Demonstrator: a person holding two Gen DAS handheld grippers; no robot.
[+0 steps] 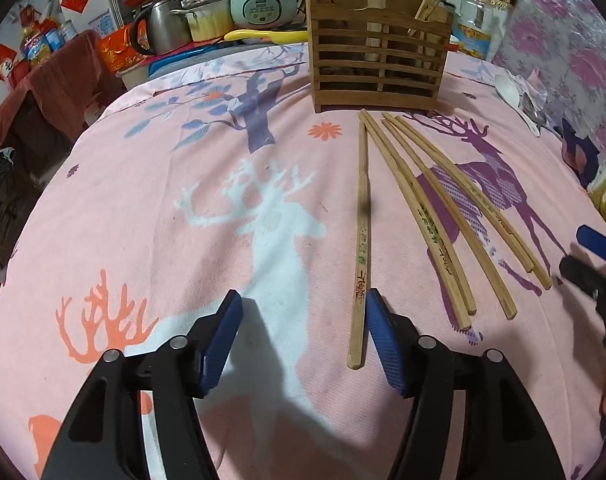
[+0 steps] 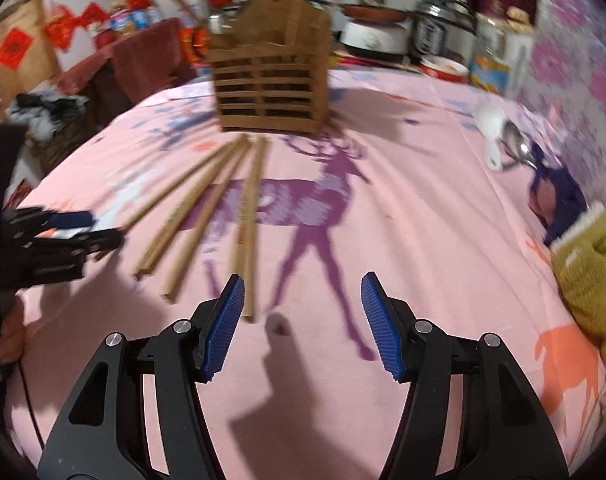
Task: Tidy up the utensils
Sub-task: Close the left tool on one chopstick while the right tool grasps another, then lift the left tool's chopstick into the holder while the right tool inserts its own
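A pink deer-print surface fills both views. At top centre stands a slatted wooden holder with chopsticks fanned on the cloth below it. The left gripper, angled down, has its jaws apart, empty; one chopstick lies just inside its right pad. The right gripper, jaws apart, holds nothing.

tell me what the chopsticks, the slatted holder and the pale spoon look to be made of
Chopsticks: likely bamboo or light wood, matte tan with printed marks near the thick ends. Slatted holder: wood or bamboo too, same warm tan, unpainted slats with visible gaps. Pale spoon: smooth glossy white, probably ceramic or plastic; the look cannot settle which.
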